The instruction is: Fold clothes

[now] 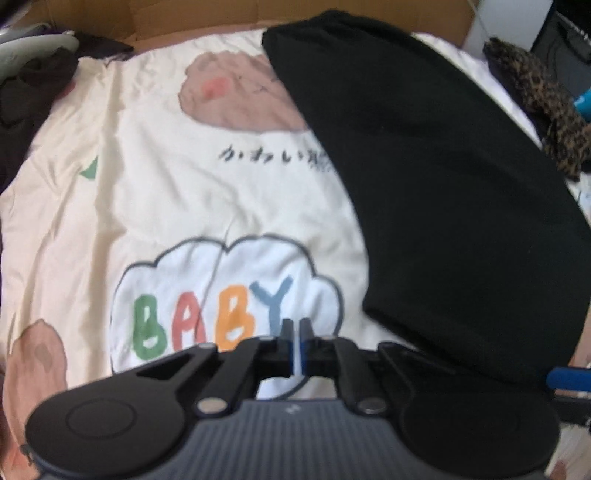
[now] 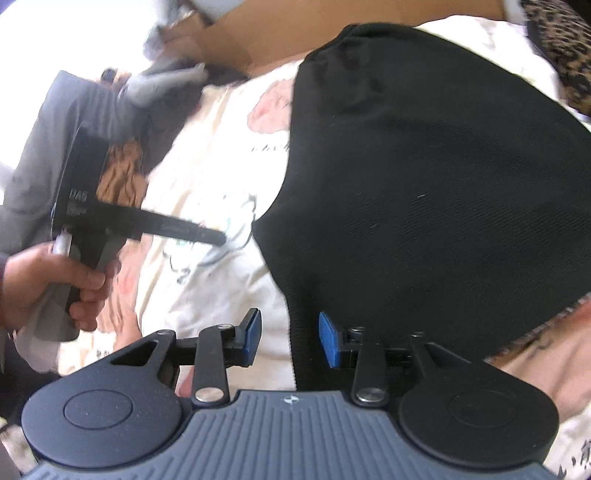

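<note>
Left wrist view: left claw [image 1: 294, 326] pinched together, blue pads nearly touching, nothing between them, hovering over the cream bedsheet [image 1: 166, 184] right above the printed "BABY" cloud [image 1: 225, 299]. Black garment [image 1: 436, 177] lies flat on the bedsheet to the right of the claw, long folded shape running from the top centre of frame down to the lower right, its lower edge just beside the claw linkage, not touching the pads. Brown blob print [image 1: 236, 92] partly covered by the garment's left edge. Leopard-print fabric [image 1: 543, 99] at far right, dark clothes [image 1: 33, 96] at far left, cardboard [image 1: 184, 16] along the top. Frame slightly blurred. Right wrist view: right claw [image 2: 291, 341] partly spread, blue pads apart, the black garment's left edge runs between them but the pads are not pressing on it; nothing gripped. Garment [image 2: 424, 184] fills the right half of frame on the bedsheet [image 2: 221, 288]. At left, a person's hand [image 2: 55, 284] holds the left claw's handle, its fingers [image 2: 207, 233] seen side-on, pointing toward the garment's edge over the sheet print. Grey sleeve [image 2: 48, 155] behind it.
</note>
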`<state>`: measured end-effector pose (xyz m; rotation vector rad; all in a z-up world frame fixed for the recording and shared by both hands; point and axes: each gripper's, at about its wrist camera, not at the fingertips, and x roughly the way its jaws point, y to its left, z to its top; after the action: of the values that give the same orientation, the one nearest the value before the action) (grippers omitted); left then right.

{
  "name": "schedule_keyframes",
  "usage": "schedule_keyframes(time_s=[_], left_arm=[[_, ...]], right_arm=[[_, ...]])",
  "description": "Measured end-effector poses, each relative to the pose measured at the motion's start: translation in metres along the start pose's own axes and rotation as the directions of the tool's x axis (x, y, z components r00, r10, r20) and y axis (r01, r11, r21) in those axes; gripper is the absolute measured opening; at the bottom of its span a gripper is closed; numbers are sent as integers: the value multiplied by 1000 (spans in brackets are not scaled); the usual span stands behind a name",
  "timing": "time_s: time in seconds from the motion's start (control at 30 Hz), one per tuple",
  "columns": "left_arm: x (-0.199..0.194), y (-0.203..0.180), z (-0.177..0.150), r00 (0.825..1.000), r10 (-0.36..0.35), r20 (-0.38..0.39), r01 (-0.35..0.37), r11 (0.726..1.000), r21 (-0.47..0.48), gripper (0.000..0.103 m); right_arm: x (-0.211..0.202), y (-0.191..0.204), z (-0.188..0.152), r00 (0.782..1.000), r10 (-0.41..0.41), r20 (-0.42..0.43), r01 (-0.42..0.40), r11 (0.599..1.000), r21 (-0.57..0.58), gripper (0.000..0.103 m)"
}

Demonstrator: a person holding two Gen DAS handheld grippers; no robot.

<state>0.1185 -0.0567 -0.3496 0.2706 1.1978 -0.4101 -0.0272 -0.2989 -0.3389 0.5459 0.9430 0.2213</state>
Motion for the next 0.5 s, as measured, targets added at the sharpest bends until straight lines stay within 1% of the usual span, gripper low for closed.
schedule_keyframes(time_s=[0.07,0.1,0.2,0.33,0.37,0.43,0.5], left_arm=[[-5,-5,5,1000,-17,17,17,1000,3,7],[-7,-11,7,999,-29,22,29,1000,8,7],[-10,-32,11,997,-68,28,66,996,66,8],[-7,-61,6,994,-102,34,95,983,157,9],[-6,-68,4,993,-109,36,101,978,180,9],[-7,-77,-1,990,-136,28,127,971,201,9],[-5,-87,-8,986,-165,1,161,962,220,10]], right_arm=[[-6,-5,1,999,-7,37,7,1000,17,35],[-9,-8,1,998,-11,56,10,1000,25,31],[3,-12,5,999,-47,20,47,999,-1,22],[25,-19,1,989,-133,-64,131,991,-36,24],[28,-21,0,986,-150,-78,147,988,-40,21],[28,-25,-4,979,-185,-82,181,982,-45,20],[26,-30,-8,977,-201,-75,200,979,-27,16]])
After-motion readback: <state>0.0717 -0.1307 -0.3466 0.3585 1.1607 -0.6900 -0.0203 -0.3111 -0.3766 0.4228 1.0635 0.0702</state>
